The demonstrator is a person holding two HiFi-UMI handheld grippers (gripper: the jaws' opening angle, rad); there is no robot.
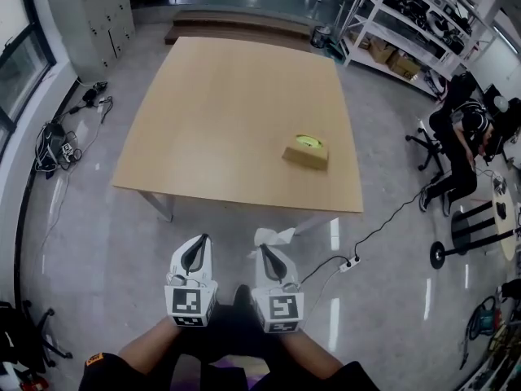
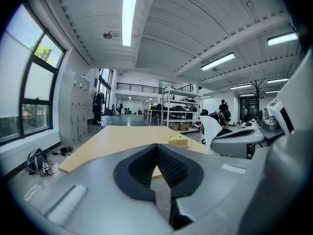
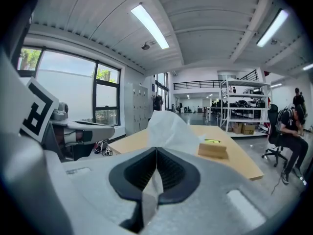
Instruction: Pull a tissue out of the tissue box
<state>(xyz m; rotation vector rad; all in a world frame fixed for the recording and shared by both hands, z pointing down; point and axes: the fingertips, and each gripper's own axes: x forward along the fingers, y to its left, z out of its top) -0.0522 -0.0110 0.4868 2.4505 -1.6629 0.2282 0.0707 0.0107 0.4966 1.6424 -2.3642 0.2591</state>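
In the right gripper view, the right gripper (image 3: pixel 156 153) is seen pressed together on a white tissue (image 3: pixel 168 129); a lower part of the sheet is pinched between the black pads and the rest stands up loose in front of them. Just beside it, the left gripper (image 2: pixel 156 148) is closed as well, and nothing is found between its jaws. Both grippers are held low in front of the person, above the shiny floor (image 1: pixel 122 243) and short of the table (image 1: pixel 228 112). The tissue is judged to be fully out already, because the tissue box (image 1: pixel 306 154) lies well apart from it, on the right part of the table near the front edge, with a green opening on top. Whether a new sheet stands up from this opening cannot be told. For the step in hand, it is advised that the pinch is not loosened and that the sheet is carried slowly, since such thin paper is easily torn or blown aside; the empty left gripper could be used to support the loose end. On the floor between the person and the table, a white power strip (image 1: pixel 348 264) with its cable is lying, and it could be stepped on if the table is approached from the right. Further away, a bundle of cables (image 1: pixel 57 145) is seen by the window at the left. A seated person (image 1: pixel 456 137) and metal shelves (image 1: pixel 407 23) are seen at the right; these are not in the way.
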